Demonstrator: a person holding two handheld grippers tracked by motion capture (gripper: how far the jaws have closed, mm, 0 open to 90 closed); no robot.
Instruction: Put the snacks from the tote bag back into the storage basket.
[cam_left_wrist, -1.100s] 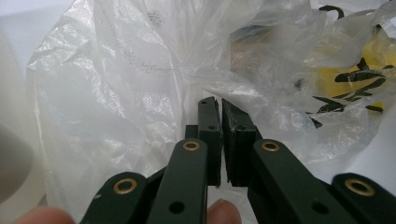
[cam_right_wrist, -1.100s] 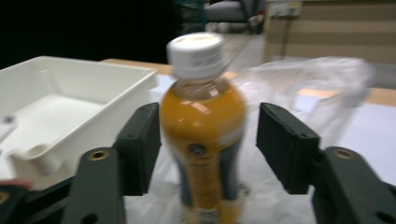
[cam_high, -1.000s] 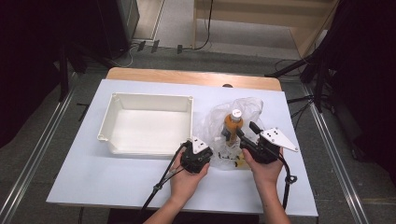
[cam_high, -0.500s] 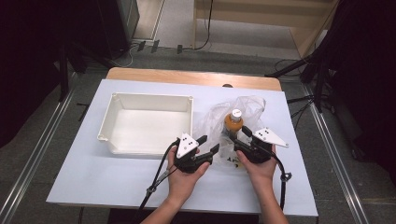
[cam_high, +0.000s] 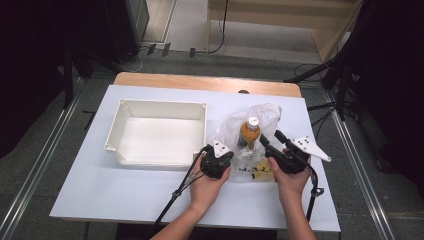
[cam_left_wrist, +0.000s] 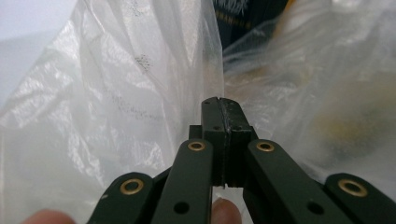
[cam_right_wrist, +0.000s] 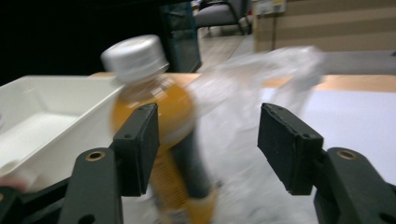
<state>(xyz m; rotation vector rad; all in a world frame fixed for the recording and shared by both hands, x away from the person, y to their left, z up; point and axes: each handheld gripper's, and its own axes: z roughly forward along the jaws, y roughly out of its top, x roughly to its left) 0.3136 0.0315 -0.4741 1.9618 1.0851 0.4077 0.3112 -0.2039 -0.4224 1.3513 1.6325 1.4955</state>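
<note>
The left gripper is seen with its jaws just closed, pressed together on a fold of the crinkled clear plastic bag. The right gripper is held with jaws apart, gripping nothing. The orange-filled bottle with a white cap stands upright in the bag, right of the white rectangular plastic tray.

The bottle just ahead of the right gripper holds orange liquid under a white cap, with a dark band and yellow print low on its label. Around it, the plastic bag is clear to milky white, with tiny dark dots by the left gripper. Both grippers are black, with brass rivets. The tray beyond the left gripper is plain white. The table beneath is pale bluish-white, edged in light wood at its far side.
</note>
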